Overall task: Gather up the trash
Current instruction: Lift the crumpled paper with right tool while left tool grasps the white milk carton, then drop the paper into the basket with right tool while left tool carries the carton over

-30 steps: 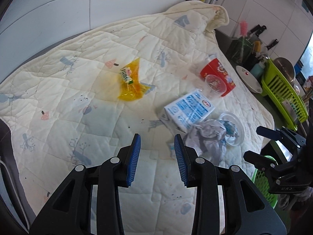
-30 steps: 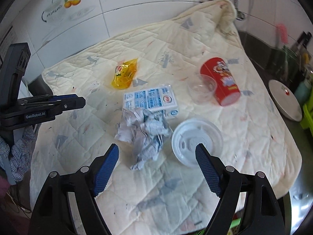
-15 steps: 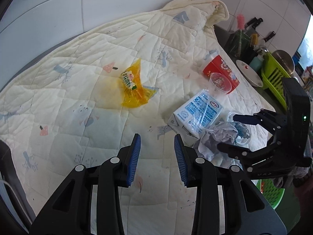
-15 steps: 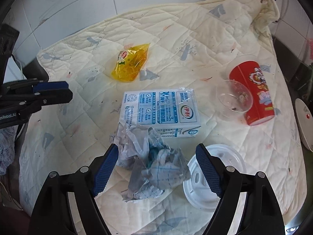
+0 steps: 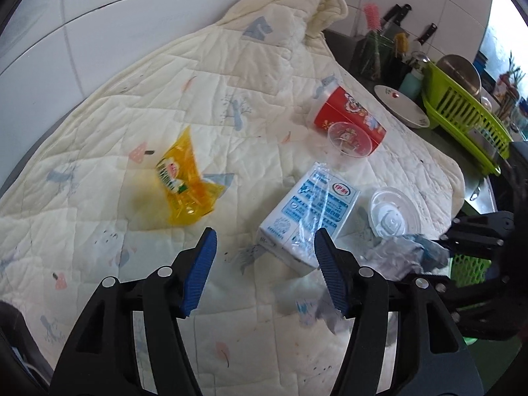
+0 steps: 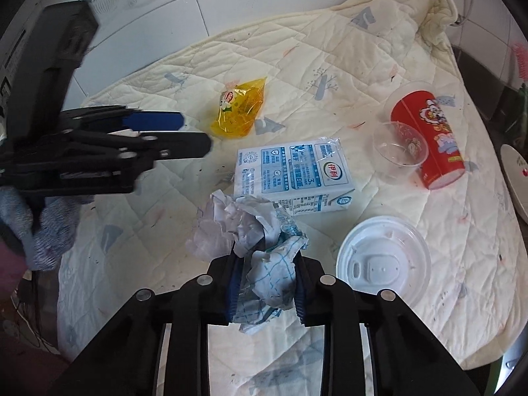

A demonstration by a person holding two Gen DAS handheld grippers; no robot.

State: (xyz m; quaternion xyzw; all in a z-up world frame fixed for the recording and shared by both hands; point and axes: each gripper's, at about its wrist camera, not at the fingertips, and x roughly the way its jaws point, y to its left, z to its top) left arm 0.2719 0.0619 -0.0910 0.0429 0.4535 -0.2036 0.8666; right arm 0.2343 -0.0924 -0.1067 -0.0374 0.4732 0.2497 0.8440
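Right hand-held gripper [image 6: 265,275] closing on the crumpled paper wad [image 6: 250,231]

The wad sits between its blue pads on the quilted bench cover [image 6: 330,49], just in front of the milk carton [image 6: 290,171]; the left hand-held gripper [image 5: 264,264] is opening, nothing between its jaws, over the quilt near the yellow wrapper [image 5: 184,181]

Crumpled white/blue paper wad [image 6: 254,234] sits at the front, touching the milk carton [image 6: 293,171], which lies flat. Yellow wrapper [image 6: 242,112] behind; red cup [image 6: 432,138] on its side w/ clear cup [image 6: 399,151] touching, white lid [image 6: 382,260] flat nearby.
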